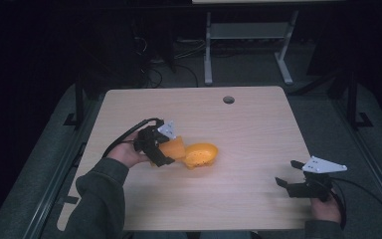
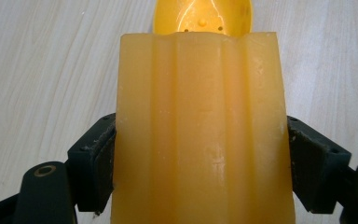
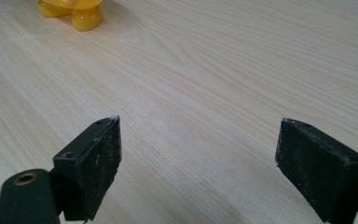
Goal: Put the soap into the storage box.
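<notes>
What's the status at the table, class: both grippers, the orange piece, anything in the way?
Left gripper shut on orange block, yellow bowl just beyond it. Right gripper open, holding nothing, off to the side. Table ahead unobstructed.

Orange ribbed block (image 2: 200, 130) touches perforated yellow bowl (image 1: 202, 154).

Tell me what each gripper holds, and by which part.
Left gripper clamps the orange ridged piece by its two sides. Right gripper holds nothing.
</notes>
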Demonstrator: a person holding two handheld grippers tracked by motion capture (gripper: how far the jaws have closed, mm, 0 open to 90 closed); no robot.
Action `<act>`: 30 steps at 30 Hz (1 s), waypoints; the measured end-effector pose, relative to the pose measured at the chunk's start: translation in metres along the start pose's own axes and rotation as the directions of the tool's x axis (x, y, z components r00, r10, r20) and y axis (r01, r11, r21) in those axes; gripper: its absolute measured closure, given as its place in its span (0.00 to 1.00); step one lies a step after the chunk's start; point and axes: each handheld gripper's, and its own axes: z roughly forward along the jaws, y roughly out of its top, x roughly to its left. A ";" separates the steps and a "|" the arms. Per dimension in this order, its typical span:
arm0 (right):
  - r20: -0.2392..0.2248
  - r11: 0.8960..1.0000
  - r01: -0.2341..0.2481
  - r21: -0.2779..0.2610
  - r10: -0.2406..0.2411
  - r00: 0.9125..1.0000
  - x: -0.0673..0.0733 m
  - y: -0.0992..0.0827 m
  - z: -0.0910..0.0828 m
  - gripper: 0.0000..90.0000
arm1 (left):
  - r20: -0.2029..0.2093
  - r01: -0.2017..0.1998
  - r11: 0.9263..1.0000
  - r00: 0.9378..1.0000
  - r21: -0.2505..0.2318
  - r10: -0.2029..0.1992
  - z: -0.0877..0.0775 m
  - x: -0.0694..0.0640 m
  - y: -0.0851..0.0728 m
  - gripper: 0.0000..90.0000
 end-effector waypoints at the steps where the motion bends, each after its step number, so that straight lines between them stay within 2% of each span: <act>1: -0.001 1.000 0.000 0.000 0.000 1.000 0.000 0.000 0.000 0.15 | 0.000 0.000 1.000 1.000 0.000 0.000 0.001 0.000 0.002 0.23; 11: -0.003 1.000 0.009 -0.005 -0.009 1.000 0.001 0.001 0.000 0.15 | 0.003 -0.026 1.000 1.000 -0.001 0.026 0.005 0.002 0.018 0.23; 13: -0.002 1.000 0.002 -0.008 -0.002 1.000 0.001 0.001 -0.001 0.15 | 0.005 -0.043 0.999 0.999 0.002 0.043 0.006 0.003 0.025 0.23; 17: -0.002 1.000 -0.001 -0.011 0.001 1.000 0.001 0.001 -0.001 0.15 | 0.025 -0.053 0.999 0.998 -0.007 0.053 0.009 0.003 0.033 0.23; 25: -0.001 1.000 0.008 -0.016 -0.008 1.000 0.000 0.002 -0.001 0.15 | 0.038 -0.078 0.997 0.996 -0.004 0.079 0.015 0.004 0.048 0.23; 30: -0.001 1.000 0.009 -0.014 -0.009 1.000 0.000 0.002 -0.001 0.15 | 0.056 -0.078 0.997 0.995 -0.008 0.079 0.019 0.005 0.055 0.23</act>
